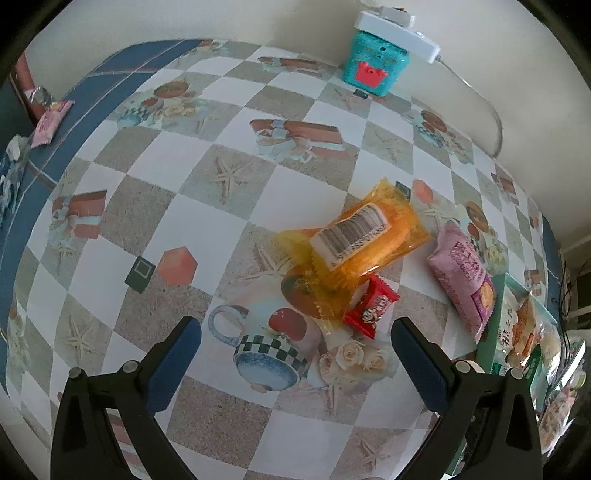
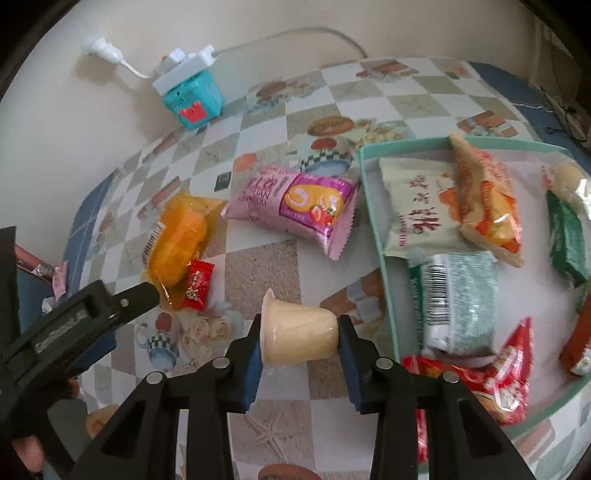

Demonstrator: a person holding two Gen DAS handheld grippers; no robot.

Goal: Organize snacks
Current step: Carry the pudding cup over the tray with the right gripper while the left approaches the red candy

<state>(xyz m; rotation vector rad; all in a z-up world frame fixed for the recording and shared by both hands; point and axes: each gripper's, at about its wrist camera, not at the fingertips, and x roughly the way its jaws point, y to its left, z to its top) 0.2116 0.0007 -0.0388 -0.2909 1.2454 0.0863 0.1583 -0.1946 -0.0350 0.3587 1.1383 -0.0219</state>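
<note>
My right gripper [image 2: 300,332] is shut on a cream jelly cup [image 2: 298,334], held on its side above the table just left of the green tray [image 2: 373,192]. The tray holds several snack packets. My left gripper [image 1: 295,343] is open and empty, hovering just short of an orange packet [image 1: 354,240] and a small red candy [image 1: 371,306]. A pink roll packet [image 1: 463,275] lies to their right. In the right wrist view the orange packet [image 2: 177,240], red candy [image 2: 197,284] and pink packet [image 2: 295,203] lie left of the tray, with the left gripper's body [image 2: 74,321] beside them.
A teal toy box [image 1: 375,64] with a white power strip [image 1: 397,31] on top stands by the back wall; it also shows in the right wrist view [image 2: 194,99]. A pink wrapper [image 1: 48,123] lies at the table's far left edge. A checkered tablecloth [image 1: 184,221] covers the table.
</note>
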